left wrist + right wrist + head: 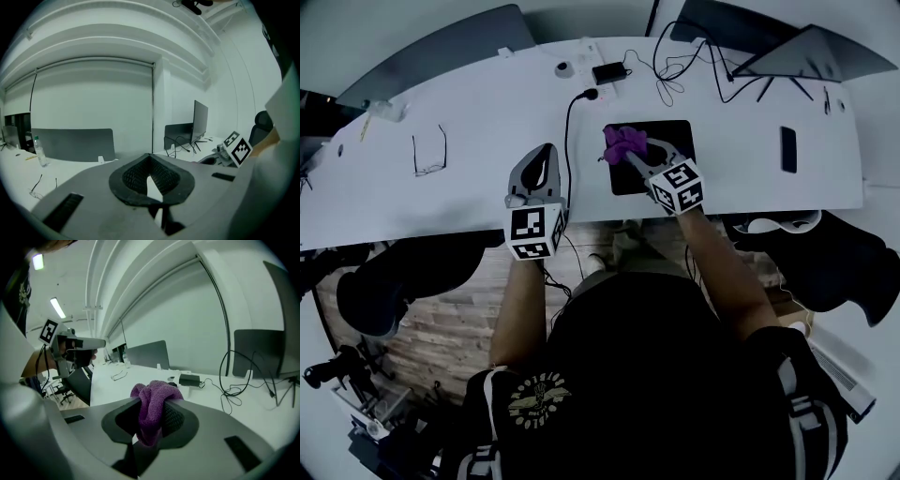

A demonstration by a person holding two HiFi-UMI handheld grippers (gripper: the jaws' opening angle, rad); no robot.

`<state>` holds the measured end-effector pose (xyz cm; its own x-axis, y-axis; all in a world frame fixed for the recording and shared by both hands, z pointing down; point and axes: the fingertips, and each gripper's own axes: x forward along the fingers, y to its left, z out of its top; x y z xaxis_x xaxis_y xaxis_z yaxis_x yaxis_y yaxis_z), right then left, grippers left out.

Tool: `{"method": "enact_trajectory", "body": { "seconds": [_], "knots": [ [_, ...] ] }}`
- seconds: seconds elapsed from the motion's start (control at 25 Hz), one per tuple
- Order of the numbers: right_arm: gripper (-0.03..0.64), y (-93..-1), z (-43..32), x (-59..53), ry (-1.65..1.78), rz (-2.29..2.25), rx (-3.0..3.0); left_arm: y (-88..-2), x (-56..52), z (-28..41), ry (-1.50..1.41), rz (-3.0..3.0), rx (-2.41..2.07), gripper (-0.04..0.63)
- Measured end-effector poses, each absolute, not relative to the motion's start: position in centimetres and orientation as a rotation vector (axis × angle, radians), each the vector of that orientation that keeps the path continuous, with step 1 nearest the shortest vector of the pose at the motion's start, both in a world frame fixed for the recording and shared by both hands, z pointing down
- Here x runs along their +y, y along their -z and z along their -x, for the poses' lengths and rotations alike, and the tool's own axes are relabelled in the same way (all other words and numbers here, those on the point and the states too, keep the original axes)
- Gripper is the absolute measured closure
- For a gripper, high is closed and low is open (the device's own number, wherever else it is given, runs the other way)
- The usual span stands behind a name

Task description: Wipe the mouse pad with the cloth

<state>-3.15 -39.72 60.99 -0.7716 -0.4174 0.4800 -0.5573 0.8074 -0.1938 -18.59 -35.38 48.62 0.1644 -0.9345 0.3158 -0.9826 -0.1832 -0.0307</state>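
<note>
The mouse pad (675, 134) is a black, nearly square sheet lying flat on the white surface (469, 202), so no clear long axis shows. Its sides run square with the surface's front edge, and its near side sits just beside that edge. The right gripper (630, 152) reaches over the pad from the near side and points away and to the left. Its jaws are clamped on the purple cloth (623, 141), which bunches above the jaws over the pad's far-left corner. Whether the cloth touches the pad cannot be told. The left gripper (546, 156) is left of the pad near the front edge, with its jaws brought together on nothing. A black cable (568, 131) runs between the two grippers, just beside the pad's left side. Bare surface lies to the pad's right as far as a dark phone (788, 148). Eyeglasses (429, 153) lie well to the left. Farther back a power adapter (608, 71) sits among loose cords.
</note>
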Motion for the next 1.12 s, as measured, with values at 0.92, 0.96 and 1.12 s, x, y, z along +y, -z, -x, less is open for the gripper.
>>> {"method": "enact_trajectory", "body": {
  "seconds": [0.92, 0.96, 1.12],
  "knots": [
    [0.535, -74.4, -5.1, -45.2, -0.535, -0.854, -2.142, -51.5, -36.0, 16.6, -0.436, -2.216, -1.836, 0.594],
    [0.535, -74.4, -6.0, -45.3, -0.529, -0.862, -2.132, -51.4, -36.1, 16.3, -0.434, -2.223, -1.833, 0.594],
    [0.535, -74.6, -9.0, -45.8, -0.516, -0.906, -2.085, -51.0, -36.2, 15.7, -0.429, -2.243, -1.817, 0.594]
  ]
}}
